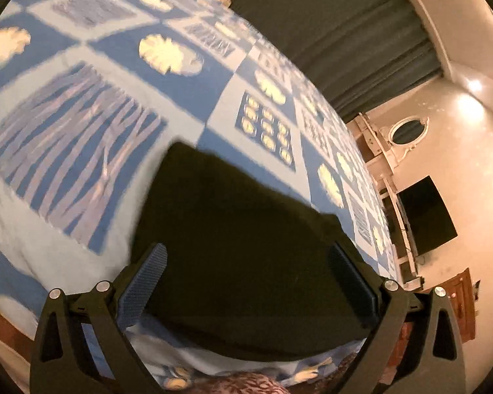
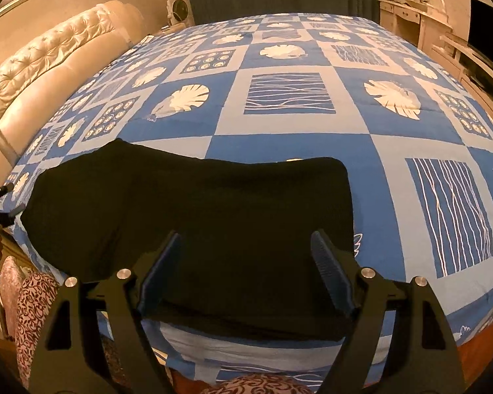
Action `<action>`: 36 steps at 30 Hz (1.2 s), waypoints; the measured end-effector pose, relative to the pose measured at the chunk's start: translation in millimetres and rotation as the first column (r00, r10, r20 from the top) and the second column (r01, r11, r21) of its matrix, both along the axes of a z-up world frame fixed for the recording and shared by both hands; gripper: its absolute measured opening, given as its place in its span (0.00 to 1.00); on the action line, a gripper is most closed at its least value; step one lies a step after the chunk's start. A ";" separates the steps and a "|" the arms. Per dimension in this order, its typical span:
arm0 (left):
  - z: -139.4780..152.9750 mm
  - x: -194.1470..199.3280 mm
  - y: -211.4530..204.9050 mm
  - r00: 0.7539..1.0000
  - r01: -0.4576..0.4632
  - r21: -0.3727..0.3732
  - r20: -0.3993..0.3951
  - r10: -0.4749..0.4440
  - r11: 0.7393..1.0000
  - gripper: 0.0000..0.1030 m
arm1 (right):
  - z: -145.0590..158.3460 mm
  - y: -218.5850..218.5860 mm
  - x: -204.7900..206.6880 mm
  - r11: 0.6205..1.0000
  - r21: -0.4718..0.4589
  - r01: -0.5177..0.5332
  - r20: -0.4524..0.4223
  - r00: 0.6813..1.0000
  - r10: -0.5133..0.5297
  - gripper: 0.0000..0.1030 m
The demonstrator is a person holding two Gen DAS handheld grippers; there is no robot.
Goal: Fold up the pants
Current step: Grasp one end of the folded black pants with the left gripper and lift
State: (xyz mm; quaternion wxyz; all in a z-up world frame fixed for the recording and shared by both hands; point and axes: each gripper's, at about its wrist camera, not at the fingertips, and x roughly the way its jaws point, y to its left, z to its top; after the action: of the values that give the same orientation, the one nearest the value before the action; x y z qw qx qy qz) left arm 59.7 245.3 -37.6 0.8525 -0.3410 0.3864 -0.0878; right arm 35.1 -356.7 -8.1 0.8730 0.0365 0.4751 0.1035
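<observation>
While we search both views for print, the lines below record what we see.

Writing: we find no brand, label or readable text on any surface; the bedspread carries only printed leaf, wave-line and dot motifs.

Pants: a black, folded bundle lying flat on the bedspread near the bed's front edge. In the right wrist view we see its long axis run left to right across the frame, parallel to that front edge, with the wider, higher end to the left and a squared end to the right.

Bedspread: blue and pale-blue checkered squares cover the whole bed under the pants.

Left gripper: fingers spread wide, holding nothing; we see the pants behind the gap between them. This view is motion-blurred.

Right gripper: fingers spread wide, holding nothing, poised over the near edge of the pants.

Headboard: tufted, cream-coloured, at the left of the bed.

Curtain: dark, hanging beyond the far side of the bed.

Dresser: pale, with an oval mirror, at the far right.

Television: dark screen, against the wall.
</observation>
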 end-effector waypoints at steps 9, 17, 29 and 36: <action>-5.2 13.8 39.2 0.997 -0.037 0.009 -0.062 0.037 0.999 0.95 | -6.6 -1.4 2.4 1.000 0.011 0.001 -0.012 1.000 -0.001 0.79; -38.9 30.0 47.4 0.995 -0.022 -0.152 -0.104 0.006 0.988 0.95 | -15.7 3.9 2.4 1.000 0.006 -0.011 -0.035 0.999 0.011 0.79; -50.1 51.7 16.3 0.984 0.151 -0.304 -0.048 -0.174 0.940 0.95 | -22.3 10.4 1.9 0.999 0.020 -0.031 -0.050 0.998 0.032 0.85; -53.2 54.2 3.6 0.974 0.113 -0.098 -0.187 -0.130 0.989 0.39 | -22.1 13.3 0.9 0.999 0.027 -0.038 -0.053 0.998 0.039 0.85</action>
State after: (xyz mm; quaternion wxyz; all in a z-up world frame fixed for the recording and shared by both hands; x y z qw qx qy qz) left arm 113.9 248.9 -90.9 0.7883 -0.3604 0.4832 -0.1230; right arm 36.0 -343.4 -30.2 0.8574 0.0416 0.4974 0.1254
